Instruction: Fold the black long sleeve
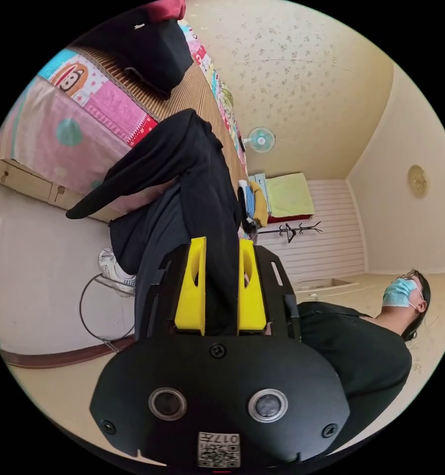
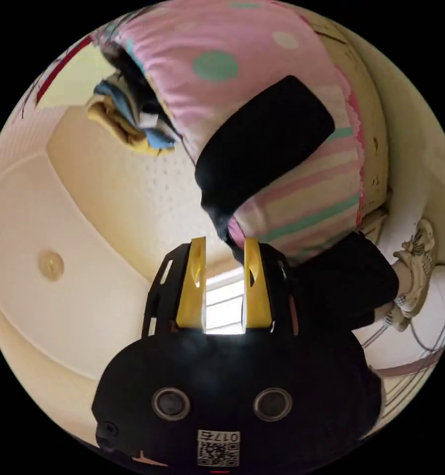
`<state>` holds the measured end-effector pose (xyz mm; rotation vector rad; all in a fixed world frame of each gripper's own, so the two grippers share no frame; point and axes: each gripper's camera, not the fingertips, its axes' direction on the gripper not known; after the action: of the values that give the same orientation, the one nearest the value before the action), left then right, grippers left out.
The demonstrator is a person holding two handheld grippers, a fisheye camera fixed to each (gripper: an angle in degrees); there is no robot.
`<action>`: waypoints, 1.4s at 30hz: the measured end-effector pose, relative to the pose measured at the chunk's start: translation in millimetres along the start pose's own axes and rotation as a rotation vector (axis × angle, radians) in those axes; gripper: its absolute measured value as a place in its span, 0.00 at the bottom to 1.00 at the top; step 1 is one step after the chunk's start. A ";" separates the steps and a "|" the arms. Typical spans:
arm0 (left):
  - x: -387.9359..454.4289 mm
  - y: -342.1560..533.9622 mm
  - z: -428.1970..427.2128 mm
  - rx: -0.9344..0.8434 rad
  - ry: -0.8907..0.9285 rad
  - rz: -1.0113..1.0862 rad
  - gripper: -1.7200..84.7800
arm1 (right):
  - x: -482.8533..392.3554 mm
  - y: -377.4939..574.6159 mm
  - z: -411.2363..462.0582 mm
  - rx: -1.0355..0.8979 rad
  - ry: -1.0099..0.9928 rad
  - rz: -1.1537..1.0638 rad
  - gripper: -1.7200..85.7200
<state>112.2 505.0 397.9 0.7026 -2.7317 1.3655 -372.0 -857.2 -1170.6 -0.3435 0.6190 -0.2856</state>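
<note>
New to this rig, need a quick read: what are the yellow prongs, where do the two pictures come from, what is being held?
No robot: a person holds a handheld claw in each hand, with a fisheye camera riding on each, so both views tilt. In the left gripper view, the left claw has its yellow jaws closed on the black long sleeve, which hangs in front of the bed with its pink cover. In the right gripper view, the right claw is open, with window light between its jaws; black cloth passes just beyond its tips.

Left tongs [image 1: 221, 247] clamp black cloth between their jaws; right tongs [image 2: 224, 247] gape.
</note>
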 end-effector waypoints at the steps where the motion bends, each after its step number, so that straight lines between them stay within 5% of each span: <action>1: 0.8 -0.5 -9.9 0.014 -0.004 -0.010 0.14 | 8.7 -20.2 -1.2 0.100 -0.063 0.071 0.16; 9: 4.2 7.9 -64.1 0.068 0.027 -0.048 0.14 | 17.1 -78.4 18.9 0.514 -0.342 0.237 0.06; 12: 2.0 19.7 -92.4 0.094 0.031 -0.056 0.14 | -86.2 -91.5 20.8 0.583 -0.220 -0.049 0.04; 16: -7.8 33.5 -126.6 0.101 0.013 -0.084 0.13 | -293.9 -84.4 94.8 0.374 -0.036 -0.627 0.03; 19: -14.7 39.6 -142.5 0.126 0.038 -0.094 0.13 | -342.6 -82.9 141.2 0.264 0.037 -0.648 0.04; 21: -18.8 41.4 -146.4 0.133 0.066 -0.097 0.13 | -320.7 -92.8 152.6 0.207 0.076 -0.546 0.06; 26: -28.3 44.1 -149.7 0.118 0.111 -0.127 0.13 | -109.6 -90.9 113.3 0.226 -0.014 0.056 0.12; 29: -31.3 45.1 -161.2 0.120 0.145 -0.145 0.13 | -20.5 -56.3 88.0 0.355 -0.214 0.155 0.12; 32: -31.8 44.0 -181.5 0.125 0.130 -0.159 0.13 | 14.2 -54.2 89.6 0.366 -0.204 0.199 0.14; 36: -30.7 41.9 -211.4 0.150 0.102 -0.158 0.13 | 15.6 -71.2 106.8 0.352 -0.223 0.168 0.14; 39: -33.1 43.6 -227.8 0.185 0.114 -0.162 0.13 | -25.0 -72.1 113.3 0.415 -0.011 0.138 0.09; 42: -29.4 41.1 -235.1 0.161 0.045 -0.151 0.13 | -161.7 -32.6 172.5 0.382 0.346 -0.471 0.07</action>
<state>78.1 716.8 506.6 0.8550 -2.4976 1.5568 -398.3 -789.4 -943.3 -0.0638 0.8016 -0.9158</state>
